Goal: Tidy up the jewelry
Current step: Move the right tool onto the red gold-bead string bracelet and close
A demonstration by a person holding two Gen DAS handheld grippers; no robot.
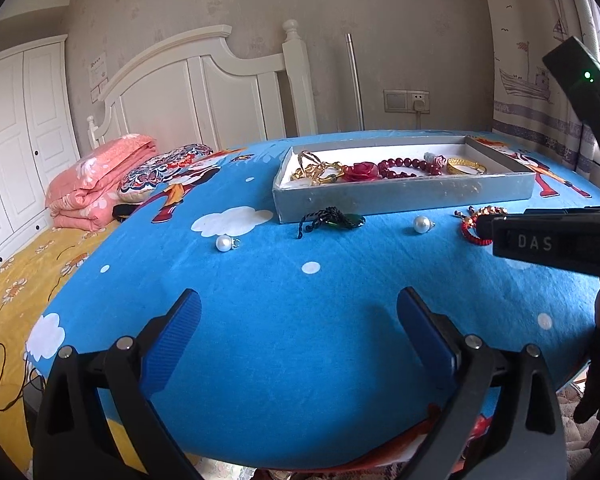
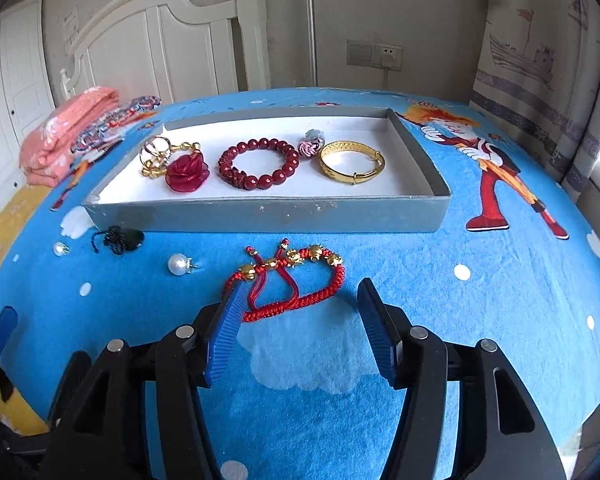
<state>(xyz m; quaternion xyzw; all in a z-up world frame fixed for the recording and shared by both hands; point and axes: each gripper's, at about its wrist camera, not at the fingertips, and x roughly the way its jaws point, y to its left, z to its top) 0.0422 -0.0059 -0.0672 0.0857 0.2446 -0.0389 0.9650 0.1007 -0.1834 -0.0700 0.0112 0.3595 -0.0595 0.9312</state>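
A grey shallow box (image 2: 260, 216) (image 1: 400, 196) on the blue cloth holds a gold bangle (image 2: 352, 162), a dark red bead bracelet (image 2: 258, 164), a red rose piece (image 2: 188, 174) and gold rings. A red cord bracelet with gold beads (image 2: 296, 280) lies in front of the box. My right gripper (image 2: 300, 304) is open around its near end, the left pad touching the cord. My left gripper (image 1: 298, 312) is open and empty above bare cloth. Two pearls (image 1: 422, 224) (image 1: 224, 243) and a green pendant on black cord (image 1: 340, 220) lie before the box.
A folded pink quilt (image 1: 96, 180) and a patterned pillow (image 1: 160, 172) lie at the left on the bed. A white headboard (image 1: 204, 88) and curtains (image 1: 540, 92) stand behind. The right gripper's body (image 1: 556, 240) crosses the left wrist view at right.
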